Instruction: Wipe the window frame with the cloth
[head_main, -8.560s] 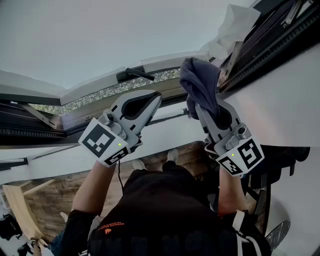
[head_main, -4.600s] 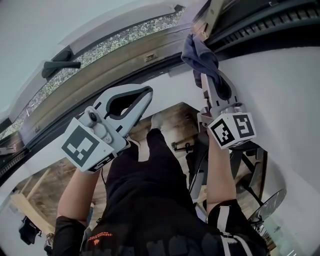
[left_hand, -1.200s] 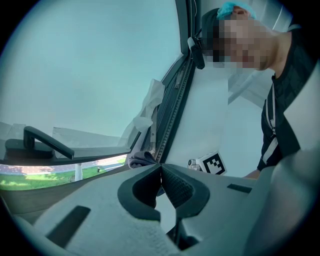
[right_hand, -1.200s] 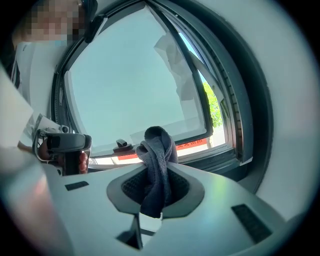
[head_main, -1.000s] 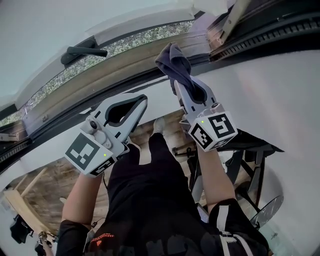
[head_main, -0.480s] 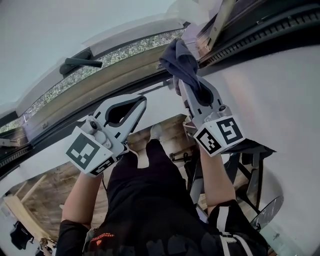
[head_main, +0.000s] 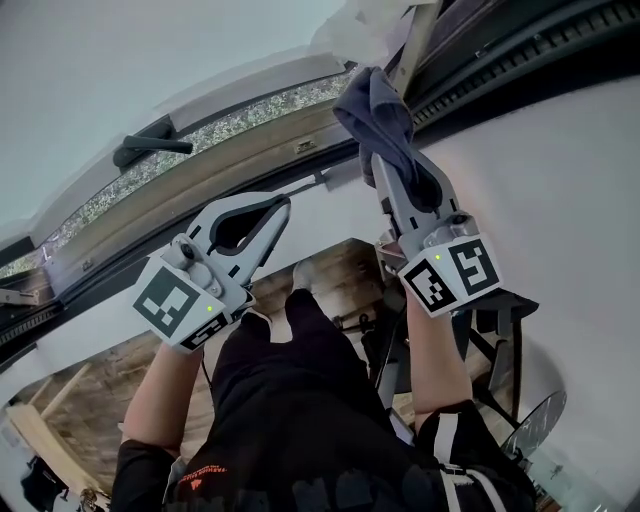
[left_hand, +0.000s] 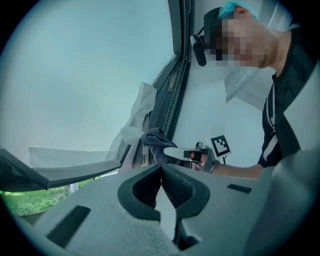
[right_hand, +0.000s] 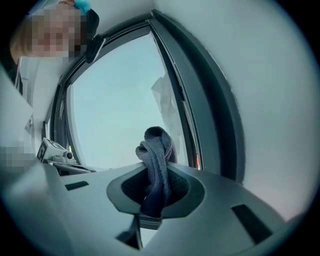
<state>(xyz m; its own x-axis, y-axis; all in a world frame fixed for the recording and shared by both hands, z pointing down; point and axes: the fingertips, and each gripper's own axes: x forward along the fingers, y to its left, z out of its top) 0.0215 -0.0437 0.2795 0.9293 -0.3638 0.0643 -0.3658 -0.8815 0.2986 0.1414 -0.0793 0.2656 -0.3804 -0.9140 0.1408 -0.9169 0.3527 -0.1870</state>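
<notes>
My right gripper (head_main: 392, 170) has its fingers clamped on the grey cloth (head_main: 377, 108), which is bunched up at the dark window frame (head_main: 520, 50). Left gripper (head_main: 280, 203) fingers are pressed together, lower, beside it.

Free air around the left claw (head_main: 283, 201) below the window frame (head_main: 230, 165); handle (head_main: 150, 146) well left, cloth (head_main: 375, 110) near right.
</notes>
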